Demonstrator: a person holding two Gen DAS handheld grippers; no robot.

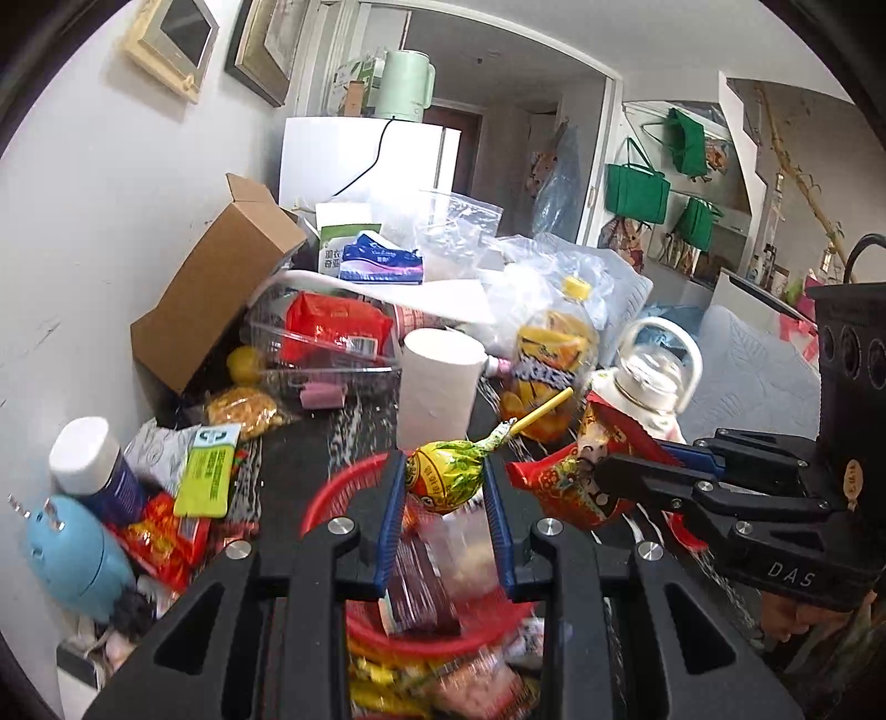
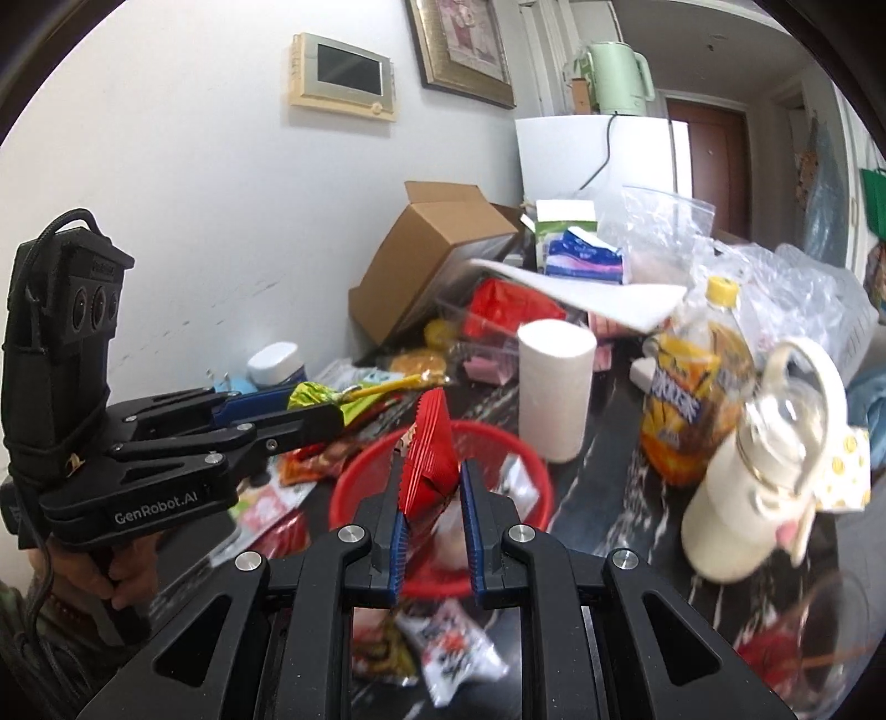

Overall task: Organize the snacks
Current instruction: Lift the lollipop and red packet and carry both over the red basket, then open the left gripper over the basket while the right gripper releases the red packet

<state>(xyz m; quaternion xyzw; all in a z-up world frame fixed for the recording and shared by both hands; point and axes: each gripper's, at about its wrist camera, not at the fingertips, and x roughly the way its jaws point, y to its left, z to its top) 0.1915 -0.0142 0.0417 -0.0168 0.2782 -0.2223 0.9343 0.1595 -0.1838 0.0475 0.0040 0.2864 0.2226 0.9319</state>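
Your left gripper (image 1: 446, 482) clamps a lollipop (image 1: 451, 479) at frame centre; your right gripper (image 2: 432, 482) pinches a red packet (image 2: 429, 454), both above the red basket (image 2: 354, 476).

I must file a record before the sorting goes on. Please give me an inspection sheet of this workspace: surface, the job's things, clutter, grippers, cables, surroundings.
Surface: dark table, crowded.
Job's things: red basket with some packets inside; lollipop with yellow stick; red snack packet; more snack packets lie around the basket.
Clutter: paper roll, orange drink bottle, white flask, tipped cardboard box, plastic bags.
Grippers: left gripper shut on the lollipop above the basket; right gripper shut on the red snack packet above the basket.
Cables: black cord from green kettle down the white fridge.
Surroundings: white wall, wall panel, framed picture.
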